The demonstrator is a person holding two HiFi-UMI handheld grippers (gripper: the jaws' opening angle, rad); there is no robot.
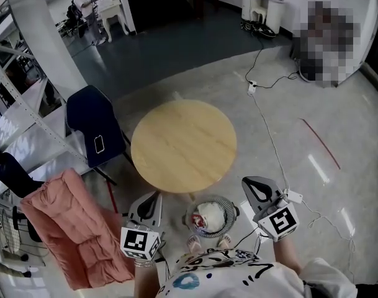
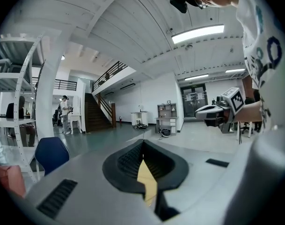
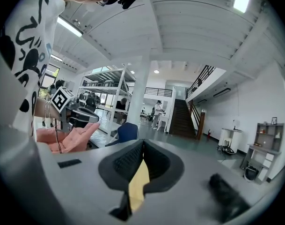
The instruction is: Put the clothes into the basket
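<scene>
At the far left a pink quilted jacket (image 1: 71,228) lies spread and rumpled over some low support, below a dark blue chair (image 1: 92,123). It is well apart from both tools, and it looks like the piece left to move. The left gripper (image 1: 153,197) hangs just right of it, level, aimed at the round wooden table (image 1: 184,144). Its jaws are pressed together with nothing between them.

Next, at the person's feet, stands a round wire basket (image 1: 229,213). A pale bundle with some red is already in it (probably clothing, though I cannot tell which). The right gripper (image 1: 254,185) hovers just right of the basket, jaws likewise closed and empty.

My reading is that this is a pause between loads, with no reach begun. The next move would be to swing the left gripper over to the jacket, open its jaws, pinch a thick fold and carry it across to the basket. The padding is bulky, so the right gripper may need to help.
</scene>
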